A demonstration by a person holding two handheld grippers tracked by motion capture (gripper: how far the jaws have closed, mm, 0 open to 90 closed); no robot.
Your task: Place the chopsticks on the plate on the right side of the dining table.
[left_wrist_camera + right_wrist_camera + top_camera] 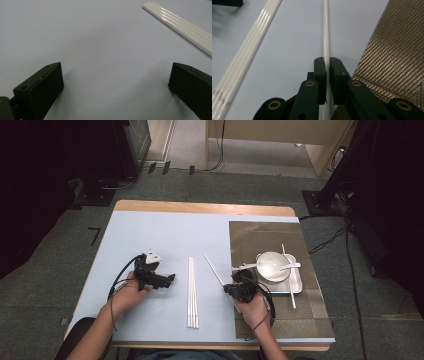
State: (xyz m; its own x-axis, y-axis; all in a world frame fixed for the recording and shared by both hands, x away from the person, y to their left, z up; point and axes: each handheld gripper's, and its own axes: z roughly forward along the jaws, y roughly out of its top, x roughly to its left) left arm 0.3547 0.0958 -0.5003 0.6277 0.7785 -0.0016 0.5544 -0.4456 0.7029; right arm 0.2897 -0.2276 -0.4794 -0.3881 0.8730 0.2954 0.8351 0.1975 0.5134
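On the left part of the tabletop (150, 227), toward the near edge, the left tool (167, 279) is resting low over the pale blue surface with its jaws spread wide and nothing between them. Just to its right, near the middle of the tabletop, a bundle of white chopsticks (192, 292) is lying side by side, pointing from the near edge toward the far edge. Further right, the right tool (231, 289) is pinching a single white chopstick (214, 268), its jaws pressed together on it; this chopstick is lying slanted, just beside the left edge of the woven placemat (265, 232). On the placemat, toward the right edge of the tabletop, a metal tray (298, 287) is carrying a white bowl (272, 266) and a spoon (250, 266).
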